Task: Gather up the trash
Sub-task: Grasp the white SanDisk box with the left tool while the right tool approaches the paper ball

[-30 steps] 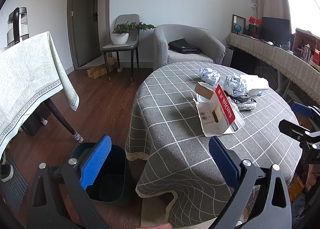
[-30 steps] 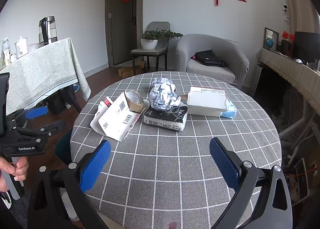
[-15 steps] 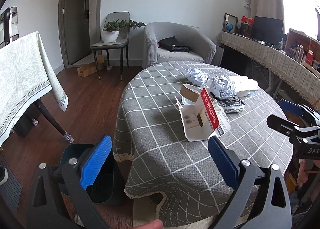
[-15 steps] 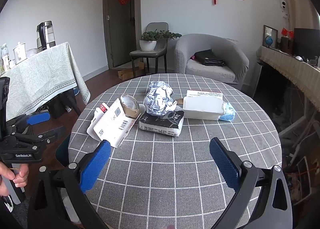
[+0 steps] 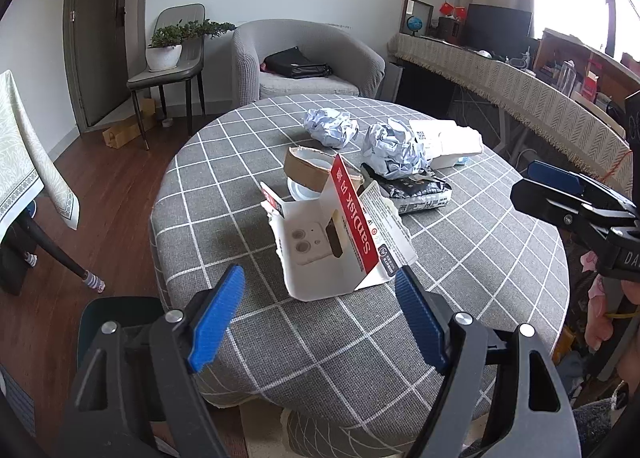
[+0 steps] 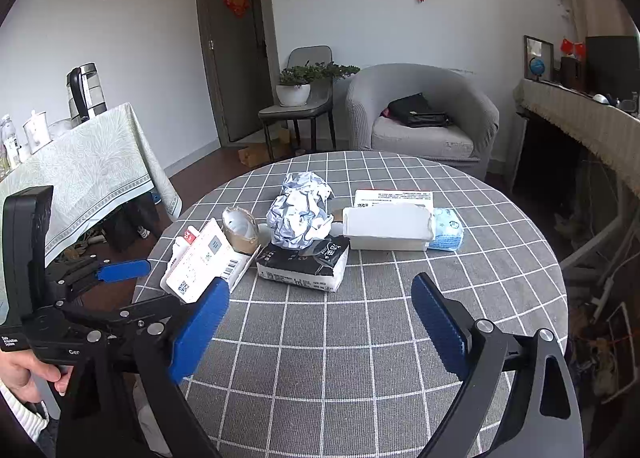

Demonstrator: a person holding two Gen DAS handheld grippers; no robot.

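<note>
Torn white card pkg (image 5: 332,246), red strip | both hand-held grippers apart, jaws just closing, nothing between

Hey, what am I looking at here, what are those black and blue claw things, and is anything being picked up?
There is no robot. A person holds a hand-operated gripper in each hand, each with a wide-angle camera looking forward along its two blue-padded fingers.

One picture looks along the left gripper, the other along the right gripper. Each also shows the other gripper at its edge.

On the round table with the checked cloth lies trash: a torn white and red package, a tape roll, crumpled paper, a black packet and a white box.

Both grippers' jaws have just been closing a little, but nothing is between them. Nothing is held.
</note>
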